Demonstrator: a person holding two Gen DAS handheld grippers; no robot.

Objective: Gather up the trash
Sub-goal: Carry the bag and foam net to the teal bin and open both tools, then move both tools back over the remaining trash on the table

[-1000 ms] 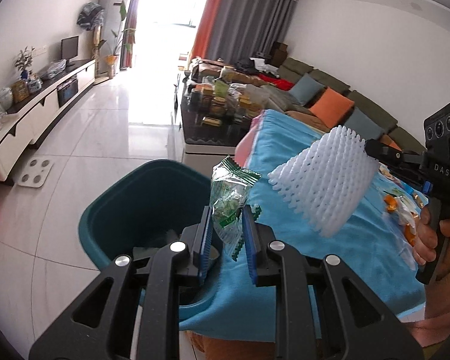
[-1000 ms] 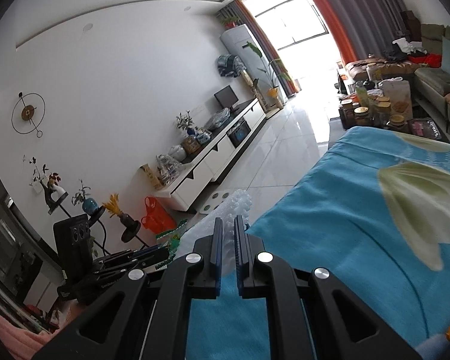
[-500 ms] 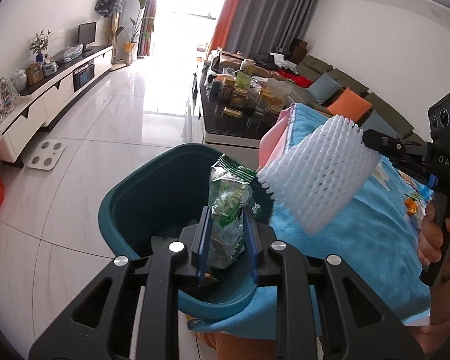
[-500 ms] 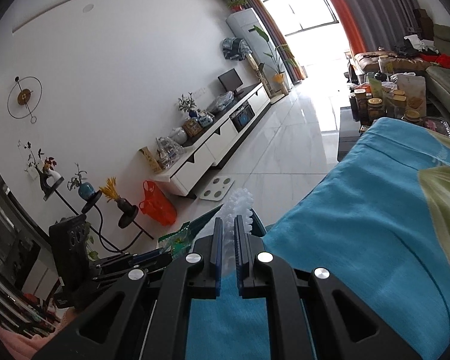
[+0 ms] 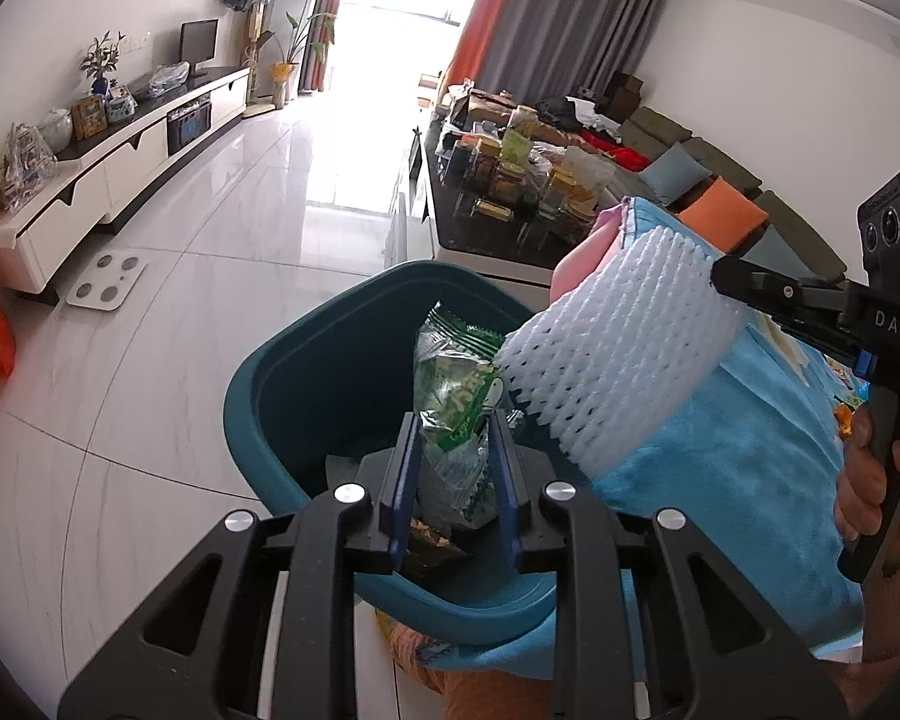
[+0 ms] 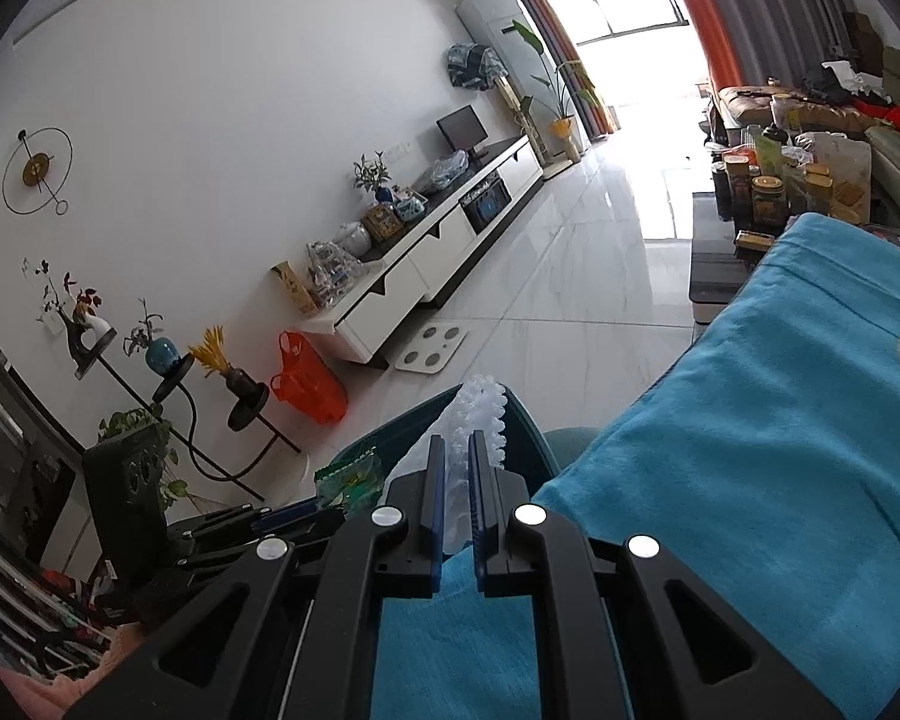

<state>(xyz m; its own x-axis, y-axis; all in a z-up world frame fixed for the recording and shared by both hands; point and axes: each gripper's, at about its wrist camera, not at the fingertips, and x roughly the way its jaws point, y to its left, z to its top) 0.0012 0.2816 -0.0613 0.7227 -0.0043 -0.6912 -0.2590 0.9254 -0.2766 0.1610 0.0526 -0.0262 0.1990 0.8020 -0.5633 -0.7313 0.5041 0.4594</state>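
Note:
My left gripper (image 5: 453,456) is shut on a green and clear snack wrapper (image 5: 453,390) and holds it over the mouth of a teal trash bin (image 5: 282,372). My right gripper (image 6: 457,468) is shut on a white foam net sleeve (image 6: 480,408); in the left wrist view the sleeve (image 5: 618,354) hangs at the bin's right rim, above the blue blanket (image 5: 744,456). The right gripper (image 5: 726,279) itself enters that view from the right. The bin's rim (image 6: 528,426) shows just past the right fingers. Some dark trash (image 5: 426,546) lies in the bin.
A blue blanket (image 6: 750,480) covers the surface to the right of the bin. A dark coffee table (image 5: 498,222) crowded with jars and boxes stands beyond. A white scale (image 5: 107,282) lies on the tiled floor, an orange bag (image 6: 306,384) by the TV cabinet (image 5: 120,162).
Both grippers have moved left, from above the blanket to over the bin. The wrapper now hangs inside the bin's mouth and the foam sleeve has reached its rim.

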